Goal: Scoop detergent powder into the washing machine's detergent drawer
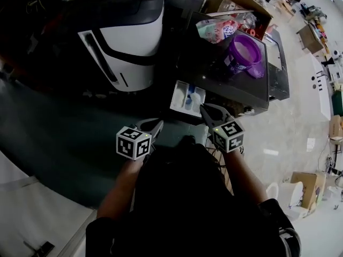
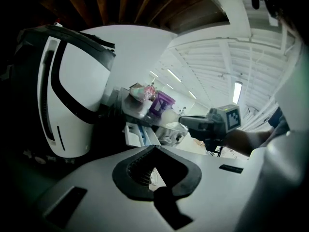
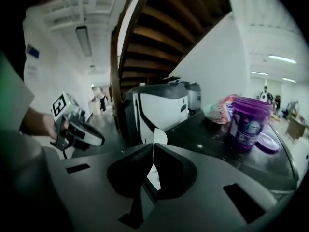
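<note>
The detergent drawer (image 1: 181,96) stands pulled out of the dark-topped machine (image 1: 214,76), showing white and blue compartments. On that top sit a purple detergent tub (image 1: 244,52), its lid (image 1: 257,70) and a detergent bag (image 1: 217,30). My right gripper (image 1: 204,110) hovers at the drawer's near right corner, shut on a thin white scoop piece (image 3: 159,139) that sticks up between the jaws of the right gripper (image 3: 151,151). My left gripper (image 1: 159,125) hangs left of the drawer and below it. The left gripper's (image 2: 154,153) jaws stand slightly apart with nothing between them.
A white and black appliance (image 1: 131,42) stands left of the drawer. A cardboard box (image 1: 236,1) is behind the tub. The person's dark clothing (image 1: 182,197) fills the bottom of the head view. Pale floor with boxes lies to the right.
</note>
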Tool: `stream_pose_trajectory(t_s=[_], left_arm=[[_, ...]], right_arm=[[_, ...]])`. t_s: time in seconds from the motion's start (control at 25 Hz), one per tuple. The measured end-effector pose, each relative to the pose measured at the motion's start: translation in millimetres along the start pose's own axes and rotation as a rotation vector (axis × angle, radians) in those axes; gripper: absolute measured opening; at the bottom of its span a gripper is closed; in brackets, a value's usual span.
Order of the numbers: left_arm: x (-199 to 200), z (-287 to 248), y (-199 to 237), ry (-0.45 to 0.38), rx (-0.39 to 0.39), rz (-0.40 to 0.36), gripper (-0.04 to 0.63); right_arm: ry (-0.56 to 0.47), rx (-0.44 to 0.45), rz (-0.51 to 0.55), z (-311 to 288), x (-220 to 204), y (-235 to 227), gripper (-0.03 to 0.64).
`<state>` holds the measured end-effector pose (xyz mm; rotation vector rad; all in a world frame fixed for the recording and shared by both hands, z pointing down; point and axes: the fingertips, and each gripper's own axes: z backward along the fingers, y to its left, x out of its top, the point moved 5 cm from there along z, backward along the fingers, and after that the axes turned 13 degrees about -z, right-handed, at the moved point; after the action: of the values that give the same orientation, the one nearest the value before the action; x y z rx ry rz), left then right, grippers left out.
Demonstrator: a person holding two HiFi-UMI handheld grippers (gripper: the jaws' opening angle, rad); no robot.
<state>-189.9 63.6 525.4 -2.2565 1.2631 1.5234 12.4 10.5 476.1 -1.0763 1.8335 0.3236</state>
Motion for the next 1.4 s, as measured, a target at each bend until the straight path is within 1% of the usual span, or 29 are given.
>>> stream_pose_trajectory(t_s=[0.08,0.16,0.28,0.36,0.44,0.6,0.68,0.76,0.88,1.0,1.12,1.24,1.32,1.4], left_arm=[[-2,-5,-5,0.012,-0.005,0.009,0.009],[3,-9,-12,0.004,-0.004,0.021,0.008],[18,-22,-21,0.014,0.003,-0.013,0.008],[34,-34,-27,0.013,0.009,-0.032,0.008],[53,-48,-38,-0.005,0.008,-0.047,0.008],[98,-79,-57,-0.041,0.021,-0.116,0.009],[125,-86,-67,-0.076,0.035,-0.157,0.009],[157,-90,-75,-0.112,0.055,-0.227,0.008],[203,-86,-85,-0.163,0.097,-0.34,0.008],[246,-73,-87,-0.229,0.149,-0.425,0.008],[281,-57,-81,-0.283,0.211,-0.473,0.008],[309,-41,-79,-0.342,0.282,-0.528,0.009],[320,-29,-80,-0.408,0.334,-0.532,0.008],[320,-23,-84,-0.468,0.364,-0.509,0.008]], right_arm=[[-0.071,-0.011,-0.098,27,-1,-13,0.021],[-0.114,-0.014,-0.187,51,-3,-31,0.021],[-0.185,-0.008,-0.303,73,1,-57,0.021],[-0.226,0.016,-0.379,83,5,-70,0.021],[-0.263,0.048,-0.424,96,13,-80,0.021],[-0.335,0.024,-0.392,125,30,-112,0.021],[-0.349,0.042,-0.381,137,36,-126,0.021],[-0.374,0.069,-0.364,146,50,-140,0.021],[-0.442,0.094,-0.324,161,82,-156,0.021],[-0.501,0.105,-0.264,169,118,-164,0.021],[-0.528,0.096,-0.219,171,148,-167,0.021],[-0.609,0.102,-0.216,180,175,-169,0.021],[-0.667,0.13,-0.238,186,188,-168,0.021],[-0.674,0.161,-0.218,189,193,-160,0.02]])
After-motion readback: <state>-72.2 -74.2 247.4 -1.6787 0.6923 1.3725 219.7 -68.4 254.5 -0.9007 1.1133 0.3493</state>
